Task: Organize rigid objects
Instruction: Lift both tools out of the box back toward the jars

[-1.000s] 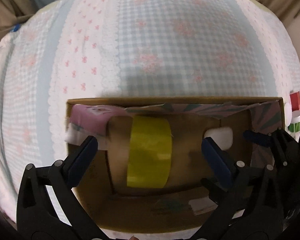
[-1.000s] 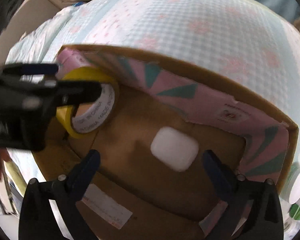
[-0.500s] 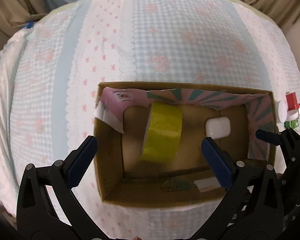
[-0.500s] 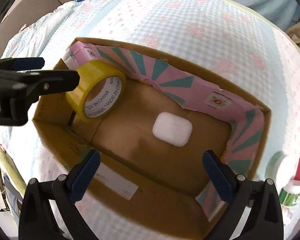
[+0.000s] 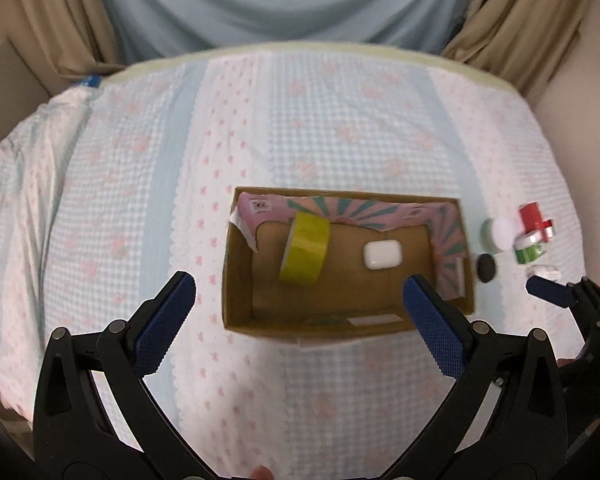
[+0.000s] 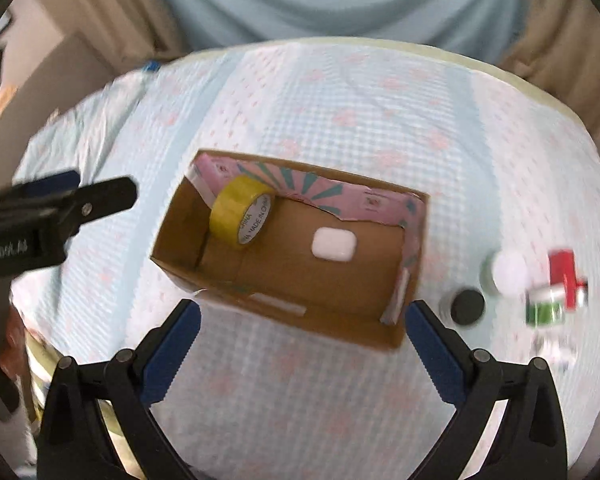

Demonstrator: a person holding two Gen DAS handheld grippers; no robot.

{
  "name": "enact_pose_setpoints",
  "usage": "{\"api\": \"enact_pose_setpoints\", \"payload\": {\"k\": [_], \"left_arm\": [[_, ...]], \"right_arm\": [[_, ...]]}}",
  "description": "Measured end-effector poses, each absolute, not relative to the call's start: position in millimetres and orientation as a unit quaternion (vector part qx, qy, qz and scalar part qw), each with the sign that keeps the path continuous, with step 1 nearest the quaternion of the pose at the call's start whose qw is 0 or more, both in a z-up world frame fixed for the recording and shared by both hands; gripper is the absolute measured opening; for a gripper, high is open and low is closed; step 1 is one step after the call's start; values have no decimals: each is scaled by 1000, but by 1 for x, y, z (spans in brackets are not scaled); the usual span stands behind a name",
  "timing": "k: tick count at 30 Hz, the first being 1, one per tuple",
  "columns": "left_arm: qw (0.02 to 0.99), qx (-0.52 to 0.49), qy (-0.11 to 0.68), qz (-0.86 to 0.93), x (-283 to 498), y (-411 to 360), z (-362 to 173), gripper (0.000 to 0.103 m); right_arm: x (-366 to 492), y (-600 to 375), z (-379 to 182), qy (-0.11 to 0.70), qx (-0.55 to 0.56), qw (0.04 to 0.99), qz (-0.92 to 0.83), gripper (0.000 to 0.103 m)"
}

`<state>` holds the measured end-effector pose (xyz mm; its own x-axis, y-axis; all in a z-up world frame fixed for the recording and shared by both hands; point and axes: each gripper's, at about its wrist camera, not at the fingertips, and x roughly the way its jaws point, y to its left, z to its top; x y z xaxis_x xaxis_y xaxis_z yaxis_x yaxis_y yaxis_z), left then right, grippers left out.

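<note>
An open cardboard box (image 5: 236,280) (image 6: 172,236) with pink and teal lining sits on the checked cloth. Inside, a yellow tape roll (image 5: 305,249) (image 6: 240,211) stands on edge at the left, and a white earbud case (image 5: 382,254) (image 6: 334,244) lies flat to its right. My left gripper (image 5: 298,312) is open and empty, high above the box's near side. My right gripper (image 6: 302,340) is open and empty, also raised above the box's near edge. The left gripper shows at the left of the right wrist view (image 6: 60,208).
Right of the box stand small items: a white-capped green jar (image 5: 500,232) (image 6: 506,270), a black-lidded jar (image 5: 486,267) (image 6: 466,306), a red and green container (image 5: 534,236) (image 6: 556,292) and a small white piece (image 5: 544,271). Curtains hang behind the table's far edge.
Both grippers have pulled up and back from inside the box. The tape roll, between the left gripper's open fingers a second ago, now stands free in the box.
</note>
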<state>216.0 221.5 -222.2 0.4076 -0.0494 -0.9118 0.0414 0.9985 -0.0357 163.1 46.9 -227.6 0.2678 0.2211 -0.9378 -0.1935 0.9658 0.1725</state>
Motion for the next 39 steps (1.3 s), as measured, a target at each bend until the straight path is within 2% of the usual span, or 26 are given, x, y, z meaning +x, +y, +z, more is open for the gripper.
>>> {"api": "enact_pose_setpoints", "payload": {"k": [10,21,29,39], "left_arm": [[860,-29,506,-57,153,170,-176,103],[859,-47,507,-60,109,59,-179,103],[851,-86,517,-1,101,-17,-203,103],[837,-102,536,31,128,-89,-290,103]], "right_arm": [[89,-32,-168,550,55,834,1,102],[50,-143,-150,529,54,847,-16,102],[64,-230,-173,541,27,840,45,102],[120,-293,-254,572,28,817,75,102]]}}
